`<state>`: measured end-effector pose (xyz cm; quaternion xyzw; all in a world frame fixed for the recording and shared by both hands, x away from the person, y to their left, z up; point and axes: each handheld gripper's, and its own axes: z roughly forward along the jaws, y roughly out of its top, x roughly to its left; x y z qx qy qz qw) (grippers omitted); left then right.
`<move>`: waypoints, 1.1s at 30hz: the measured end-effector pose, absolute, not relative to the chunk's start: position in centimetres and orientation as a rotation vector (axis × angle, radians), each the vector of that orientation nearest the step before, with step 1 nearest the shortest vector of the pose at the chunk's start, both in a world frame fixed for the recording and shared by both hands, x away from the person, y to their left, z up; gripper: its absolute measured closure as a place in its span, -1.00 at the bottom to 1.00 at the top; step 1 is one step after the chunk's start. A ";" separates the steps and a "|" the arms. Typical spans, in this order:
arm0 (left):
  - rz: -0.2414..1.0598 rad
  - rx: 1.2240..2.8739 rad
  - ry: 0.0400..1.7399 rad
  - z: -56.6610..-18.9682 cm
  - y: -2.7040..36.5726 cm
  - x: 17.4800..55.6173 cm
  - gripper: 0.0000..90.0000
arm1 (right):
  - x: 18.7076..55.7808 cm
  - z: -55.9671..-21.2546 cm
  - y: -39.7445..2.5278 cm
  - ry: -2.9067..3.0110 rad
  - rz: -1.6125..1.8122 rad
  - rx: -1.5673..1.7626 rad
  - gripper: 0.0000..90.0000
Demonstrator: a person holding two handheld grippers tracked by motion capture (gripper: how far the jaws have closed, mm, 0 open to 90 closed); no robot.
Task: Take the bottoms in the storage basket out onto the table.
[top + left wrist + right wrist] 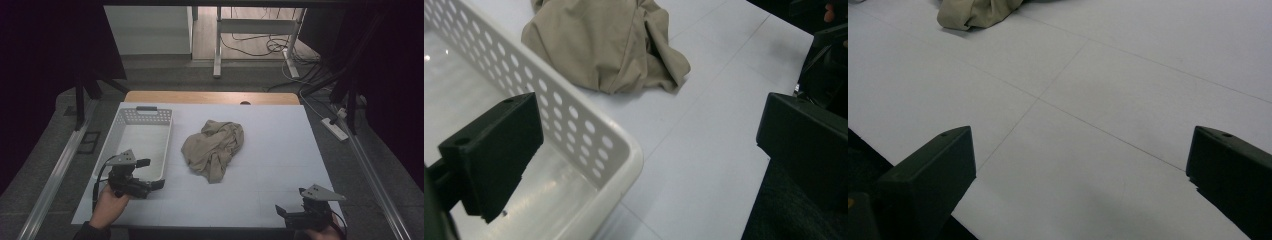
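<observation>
A crumpled beige cloth point(214, 148) lies in a heap near the middle of the white table point(270, 165); the same cloth point(609, 42) shows in the left gripper view, and a corner of the cloth point(973, 14) in the right gripper view. A white perforated basket point(131, 145) stands at the left, empty. My left gripper point(152, 176) hovers open at the basket's near right corner point(624, 155), one jaw over the basket's inside. My right gripper point(281, 212) is held open at the table's front right edge, jaws wide apart and empty.
A wooden strip point(210, 97) runs along the table's far edge. Beyond it, on the floor, stand a white desk frame point(255, 30) and loose cables point(270, 47). A power strip point(336, 128) lies on the floor at the right. Metal rails flank the table.
</observation>
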<state>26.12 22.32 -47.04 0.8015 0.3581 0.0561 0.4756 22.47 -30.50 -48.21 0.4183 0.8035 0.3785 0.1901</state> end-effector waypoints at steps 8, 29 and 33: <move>0.154 1.952 0.892 -47.2 23.2 24.6 -1.00 | 22.5 -48.2 -30.5 2.258 1.061 1.175 -1.00; 0.203 1.965 0.977 -48.6 25.7 20.8 -1.00 | 22.5 -48.2 -30.5 2.257 1.053 1.179 -1.00; 0.218 1.980 0.997 -49.0 26.1 20.4 -1.00 | 22.5 -48.2 -30.5 2.256 1.055 1.179 -1.00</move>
